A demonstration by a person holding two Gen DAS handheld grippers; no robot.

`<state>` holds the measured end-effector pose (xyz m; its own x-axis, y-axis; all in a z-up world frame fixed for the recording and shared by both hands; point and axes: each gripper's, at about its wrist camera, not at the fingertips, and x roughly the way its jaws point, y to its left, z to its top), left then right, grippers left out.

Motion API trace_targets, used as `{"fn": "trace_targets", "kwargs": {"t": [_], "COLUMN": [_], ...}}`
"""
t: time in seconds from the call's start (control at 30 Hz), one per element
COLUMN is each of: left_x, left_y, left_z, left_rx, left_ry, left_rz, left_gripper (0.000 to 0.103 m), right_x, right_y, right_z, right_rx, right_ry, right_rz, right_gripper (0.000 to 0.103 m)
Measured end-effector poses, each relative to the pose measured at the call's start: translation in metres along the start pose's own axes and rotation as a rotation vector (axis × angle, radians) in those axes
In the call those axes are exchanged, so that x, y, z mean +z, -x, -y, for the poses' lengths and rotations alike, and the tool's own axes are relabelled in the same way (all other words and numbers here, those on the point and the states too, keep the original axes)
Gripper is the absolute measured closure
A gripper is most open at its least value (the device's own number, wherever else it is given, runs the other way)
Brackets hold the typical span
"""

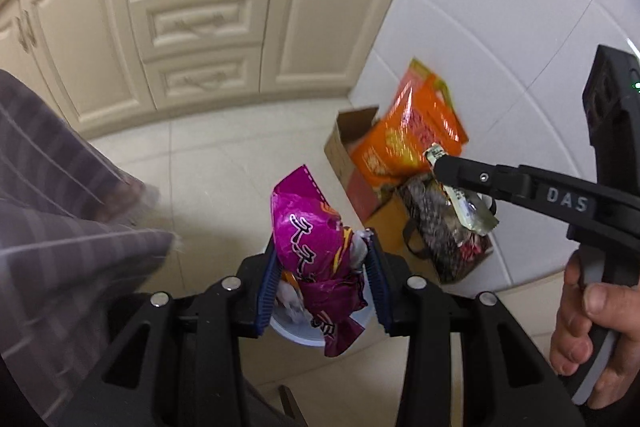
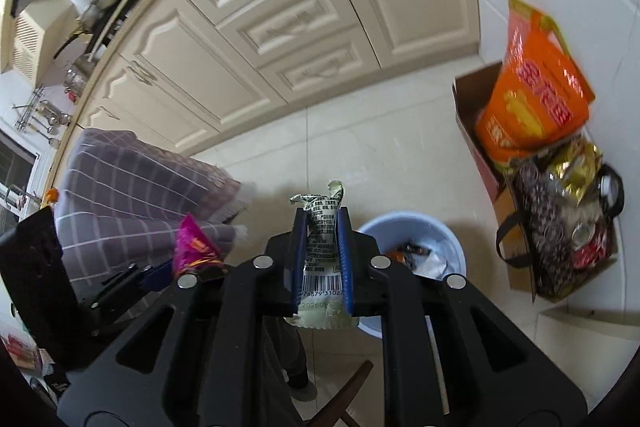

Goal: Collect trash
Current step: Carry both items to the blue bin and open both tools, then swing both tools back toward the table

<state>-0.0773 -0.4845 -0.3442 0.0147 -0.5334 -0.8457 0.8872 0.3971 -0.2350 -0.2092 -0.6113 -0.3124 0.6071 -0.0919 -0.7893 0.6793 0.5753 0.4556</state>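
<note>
My left gripper (image 1: 322,247) is shut on a crumpled magenta snack bag (image 1: 310,239), held above a pale blue bin (image 1: 296,337) on the floor. My right gripper (image 2: 322,219) is shut on a pale green wrapper (image 2: 323,251) with a barcode, pinched flat between the blue pads. The blue bin (image 2: 416,227) with trash inside lies just right of and below the right gripper. In the left wrist view the right gripper (image 1: 434,163) reaches in from the right with the green wrapper (image 1: 466,205) hanging under it. The magenta bag (image 2: 196,247) shows at the left in the right wrist view.
Cream cabinets (image 1: 208,27) line the far side of the tiled floor. A cardboard box (image 1: 348,143) with an orange bag (image 1: 404,139) and a dark patterned tote (image 2: 556,243) full of packaging stand by the white wall. A checked garment (image 1: 60,187) hangs at the left. A hand (image 1: 588,331) grips the right tool.
</note>
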Motion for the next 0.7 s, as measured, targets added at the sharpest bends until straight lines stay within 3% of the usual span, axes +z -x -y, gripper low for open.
{"fn": "trace_targets", "kwargs": {"t": [0.1,0.17,0.23,0.3,0.33,0.43,0.53,0.7], "left_x": [0.000,0.000,0.001,0.001,0.002,0.005,0.010,0.018], "left_y": [-0.024,-0.037,-0.040,-0.036,-0.034,-0.023,-0.002,0.031], "left_z": [0.000,0.002,-0.001,-0.003,-0.003,-0.009,-0.014,-0.014], "left_rx": [-0.026,-0.026,-0.017,0.011,0.015,0.033,0.056,0.076], "left_ry": [0.003,0.001,0.006,0.003,0.002,0.013,0.037,0.048], "left_rz": [-0.053,-0.088,-0.088,-0.070,-0.067,-0.043,0.013,0.093], "left_gripper": [0.063,0.049,0.023,0.018,0.016,0.014,0.013,0.012], "right_x": [-0.004,-0.009,-0.013,-0.016,-0.018,-0.018,-0.015,-0.011], "right_y": [-0.016,-0.027,-0.036,-0.039,-0.037,-0.035,-0.030,-0.023], "right_z": [0.014,0.025,0.036,0.042,0.043,0.044,0.041,0.029], "right_rx": [-0.012,-0.026,-0.032,-0.042,-0.054,-0.054,-0.071,-0.094], "right_ry": [-0.043,-0.081,-0.122,-0.151,-0.154,-0.160,-0.158,-0.136], "right_rz": [-0.032,-0.054,-0.082,-0.087,-0.074,-0.063,-0.041,-0.028], "right_gripper": [0.087,0.085,0.085,0.061,0.030,0.026,0.007,0.006]}}
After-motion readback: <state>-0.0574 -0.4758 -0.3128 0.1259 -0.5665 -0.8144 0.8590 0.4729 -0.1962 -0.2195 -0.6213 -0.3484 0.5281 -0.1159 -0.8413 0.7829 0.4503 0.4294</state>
